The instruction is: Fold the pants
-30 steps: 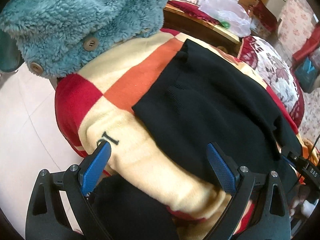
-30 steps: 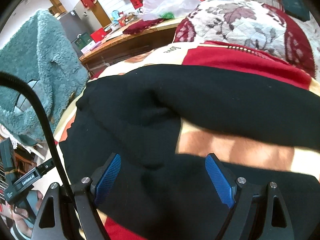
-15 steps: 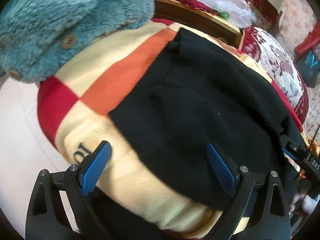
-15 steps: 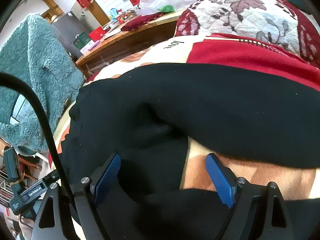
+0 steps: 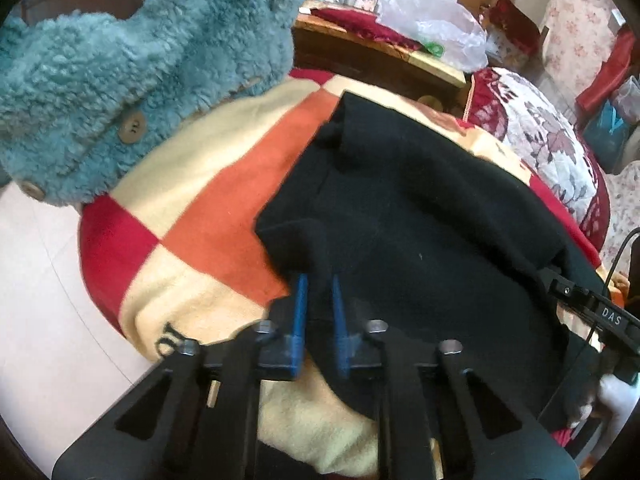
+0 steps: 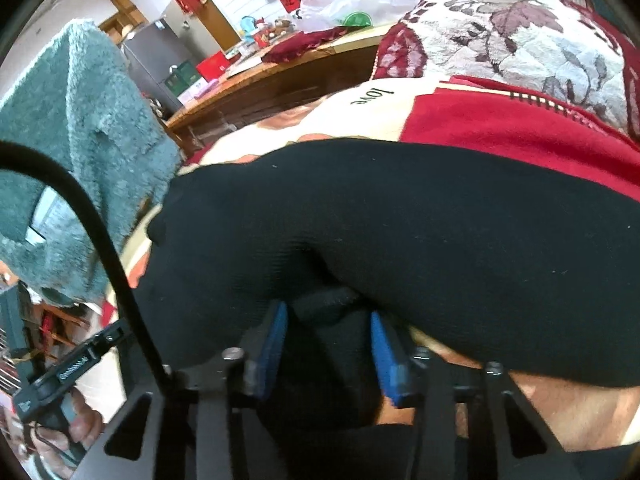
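While its blue-padded jaws have just been closing, the left gripper now pinches a narrow fold at the near edge of the black knitted pants, the pads pressed nearly together with cloth between them; the right gripper, whose jaws have likewise just been closing, stands partly closed around a thicker bunched ridge of the same black fabric, both blue pads against the cloth. The pants lie spread across a fleece blanket of cream, orange and red squares, which bears dark lettering near its corner; in the right wrist view one long black leg stretches across the blanket toward the right edge. A fluffy teal fleece coat with brown buttons hangs just beside the blanket's far left corner. Past the pants sits a red quilted cushion with a grey floral pattern; behind it stands a wooden table carrying a crumpled clear plastic bag. A person's hand grips the left tool's handle at the lower left of the right wrist view.
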{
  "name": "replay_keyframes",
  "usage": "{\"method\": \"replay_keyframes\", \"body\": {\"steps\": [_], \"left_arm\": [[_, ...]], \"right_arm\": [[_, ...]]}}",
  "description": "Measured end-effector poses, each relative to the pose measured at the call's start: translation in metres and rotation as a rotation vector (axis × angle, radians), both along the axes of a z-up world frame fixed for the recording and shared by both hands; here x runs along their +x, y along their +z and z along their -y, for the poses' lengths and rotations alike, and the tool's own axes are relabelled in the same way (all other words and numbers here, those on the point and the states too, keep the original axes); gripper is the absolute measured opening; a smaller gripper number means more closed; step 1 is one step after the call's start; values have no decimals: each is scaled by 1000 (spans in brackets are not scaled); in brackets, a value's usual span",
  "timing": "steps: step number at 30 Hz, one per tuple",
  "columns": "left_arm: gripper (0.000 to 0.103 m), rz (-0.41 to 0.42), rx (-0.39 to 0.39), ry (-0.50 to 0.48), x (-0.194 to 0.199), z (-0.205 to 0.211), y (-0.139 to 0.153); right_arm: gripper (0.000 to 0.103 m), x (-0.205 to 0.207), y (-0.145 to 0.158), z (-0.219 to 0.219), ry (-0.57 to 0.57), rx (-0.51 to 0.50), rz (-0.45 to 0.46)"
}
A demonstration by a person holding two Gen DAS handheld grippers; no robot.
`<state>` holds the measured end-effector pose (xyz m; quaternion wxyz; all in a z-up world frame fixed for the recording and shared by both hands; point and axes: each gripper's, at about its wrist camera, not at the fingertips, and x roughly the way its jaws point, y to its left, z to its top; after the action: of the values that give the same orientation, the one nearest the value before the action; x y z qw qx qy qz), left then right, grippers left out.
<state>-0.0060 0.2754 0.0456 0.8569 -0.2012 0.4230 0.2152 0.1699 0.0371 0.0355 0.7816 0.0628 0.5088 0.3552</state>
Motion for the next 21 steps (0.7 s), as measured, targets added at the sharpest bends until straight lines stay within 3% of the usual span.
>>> {"method": "replay_keyframes", "body": {"steps": [8, 16, 18, 21], "left_arm": [[7, 26, -62, 2, -17, -16, 5], [7, 47, -214, 55, -35, -25, -10], [12, 61, -231, 58, -40, -26, -10], [40, 78, -243, 53, -44, -26, -8]], "right_arm": [[25, -7, 22, -8, 23, 31, 25], [25, 0, 19, -5, -2, 3, 39], [25, 0, 18, -5, -3, 4, 37], [25, 2, 14, -3, -6, 7, 23]]}}
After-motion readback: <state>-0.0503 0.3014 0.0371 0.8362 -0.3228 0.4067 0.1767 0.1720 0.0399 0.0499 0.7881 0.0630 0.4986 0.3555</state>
